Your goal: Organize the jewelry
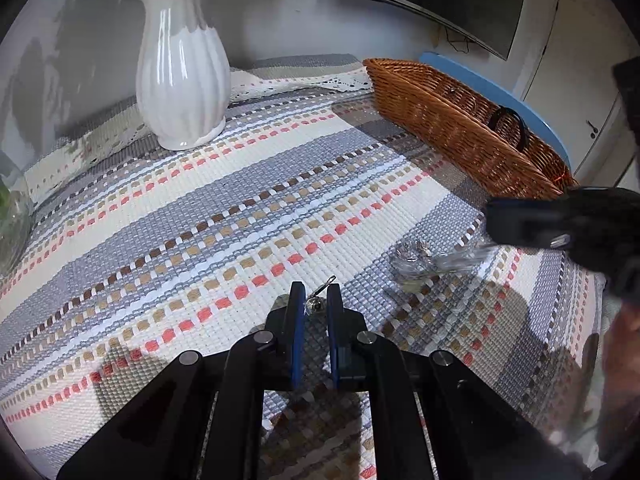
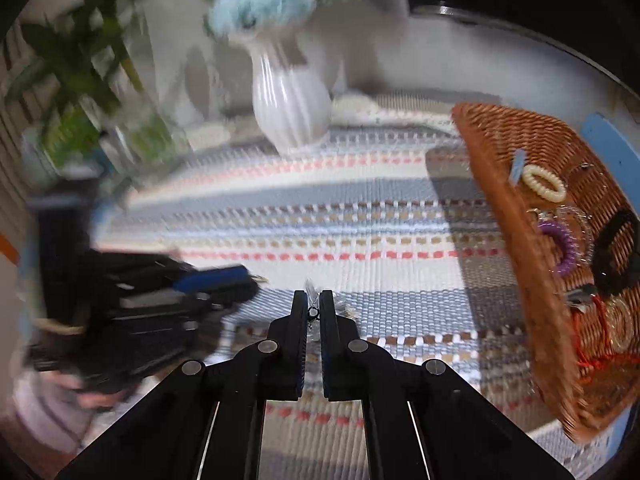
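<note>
**Jewelry on striped cloth, 2 grippers engaged**

Item 1. Left gripper (image 1: 316, 300): black linkage arms, blue pads. The jaws are drawn in on a small silver earring (image 1: 314, 303), a round bead with a thin metal hook that pokes out past the fingertips, up and to the right. The piece sits at the cloth's surface; whether it is lifted clear I cannot tell.

Item 2. Right gripper (image 2: 314, 312): jaws pressed nearly together, pinching a small dark ring or loop at the tips. Seen from the left wrist view, this gripper (image 1: 490, 236) enters from the right edge, and a clear, glittering piece (image 1: 416, 258) trails from it over the cloth. That piece is blurred; probably a crystal or glass-bead item, kind not determinable.

Item 3. Wicker tray (image 2: 516, 216): brown, shallow, on the right side of the table, well apart from both grippers. Contents: 1 cream spiral hair tie (image 2: 544, 184), 1 purple spiral hair tie (image 2: 560, 244), 1 black band (image 2: 612, 256), 1 blue clip (image 2: 518, 168), red cord (image 2: 596, 340) near the closer end.

Item 4. Striped woven tablecloth (image 1: 224, 216): grey, cream, coral and brown bands, covering the table.

Item 5. White ribbed vase (image 1: 180, 76): upright at the far side, holding pale blue flowers (image 2: 264, 4).

Item 6. Green plant (image 2: 80, 64) in a glass vessel, far left.
</note>
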A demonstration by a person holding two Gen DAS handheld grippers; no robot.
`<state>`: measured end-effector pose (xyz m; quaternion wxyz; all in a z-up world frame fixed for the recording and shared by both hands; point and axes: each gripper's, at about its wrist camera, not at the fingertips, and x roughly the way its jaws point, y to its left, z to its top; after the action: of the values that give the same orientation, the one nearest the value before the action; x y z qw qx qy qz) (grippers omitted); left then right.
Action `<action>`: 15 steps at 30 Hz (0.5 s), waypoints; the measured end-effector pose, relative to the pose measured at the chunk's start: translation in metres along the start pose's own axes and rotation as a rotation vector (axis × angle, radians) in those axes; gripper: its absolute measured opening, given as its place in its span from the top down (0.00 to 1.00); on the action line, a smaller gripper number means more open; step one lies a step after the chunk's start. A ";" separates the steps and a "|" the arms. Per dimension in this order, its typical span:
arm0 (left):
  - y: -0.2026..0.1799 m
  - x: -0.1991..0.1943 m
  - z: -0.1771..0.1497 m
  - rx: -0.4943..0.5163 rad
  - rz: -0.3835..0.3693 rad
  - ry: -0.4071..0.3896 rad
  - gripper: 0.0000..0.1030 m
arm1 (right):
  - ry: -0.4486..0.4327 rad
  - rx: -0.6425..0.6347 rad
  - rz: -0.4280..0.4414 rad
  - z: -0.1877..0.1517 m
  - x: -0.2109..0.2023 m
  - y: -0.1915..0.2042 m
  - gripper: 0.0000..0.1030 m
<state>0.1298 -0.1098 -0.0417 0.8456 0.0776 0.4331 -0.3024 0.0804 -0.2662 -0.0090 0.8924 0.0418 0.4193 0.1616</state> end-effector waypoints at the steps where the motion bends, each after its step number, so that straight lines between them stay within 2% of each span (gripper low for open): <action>1: 0.000 0.001 0.000 -0.003 -0.002 0.004 0.92 | -0.021 0.009 0.020 0.001 -0.011 0.000 0.95; 4: 0.001 0.003 -0.001 -0.011 -0.007 0.013 0.92 | -0.070 0.025 0.070 0.003 -0.036 0.000 0.95; 7: 0.002 0.003 -0.001 -0.020 -0.015 0.013 0.92 | -0.062 0.053 0.108 0.001 -0.044 -0.004 0.95; 9: 0.003 0.002 -0.001 -0.023 -0.016 0.012 0.92 | -0.060 0.077 0.170 -0.007 -0.047 -0.007 0.95; 10: 0.003 0.002 -0.001 -0.023 -0.016 0.012 0.92 | -0.057 0.076 0.157 -0.010 -0.047 -0.006 0.95; 13: 0.002 0.001 -0.002 -0.015 -0.010 0.011 0.92 | -0.022 0.041 -0.034 -0.024 -0.040 -0.009 0.95; 15: 0.000 0.001 -0.002 -0.008 -0.006 0.010 0.92 | -0.004 0.042 -0.079 -0.032 -0.037 -0.016 0.95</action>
<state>0.1289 -0.1090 -0.0443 0.8427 0.0745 0.4389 -0.3027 0.0378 -0.2949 -0.0056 0.8977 0.0443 0.4223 0.1173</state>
